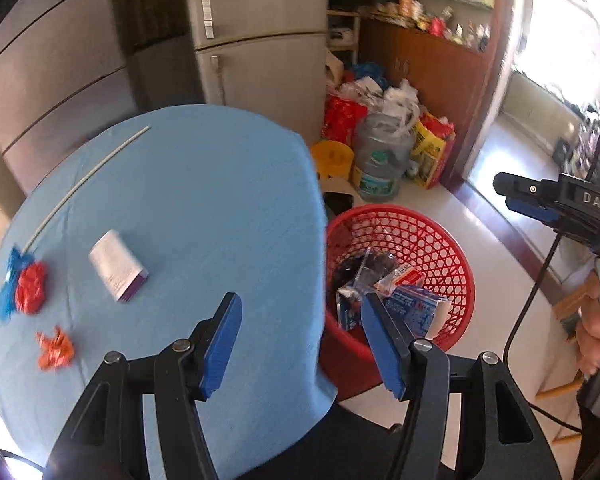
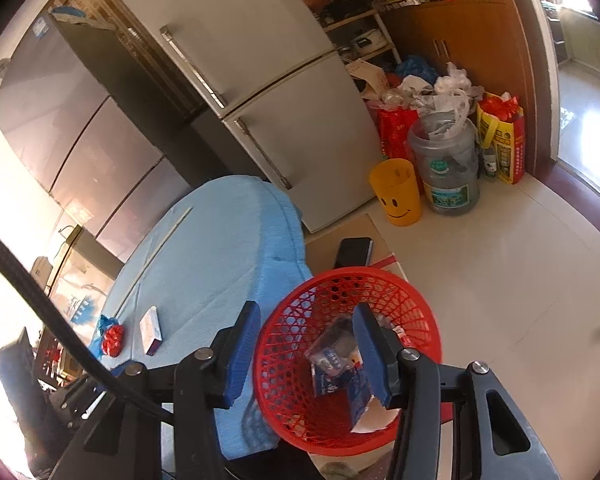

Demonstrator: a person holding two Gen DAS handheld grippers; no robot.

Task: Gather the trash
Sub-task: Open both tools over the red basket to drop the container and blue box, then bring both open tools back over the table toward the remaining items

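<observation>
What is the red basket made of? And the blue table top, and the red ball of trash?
The basket looks like shiny moulded plastic, with a lattice of holes. The table top seems covered in soft matte cloth that folds over the edge. The red ball is probably crumpled foil or plastic wrapper: it's creased and glossy.

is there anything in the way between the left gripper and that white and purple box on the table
Nothing visible does. The left gripper is open and empty, and only bare blue tablecloth lies between it and the box.
</observation>
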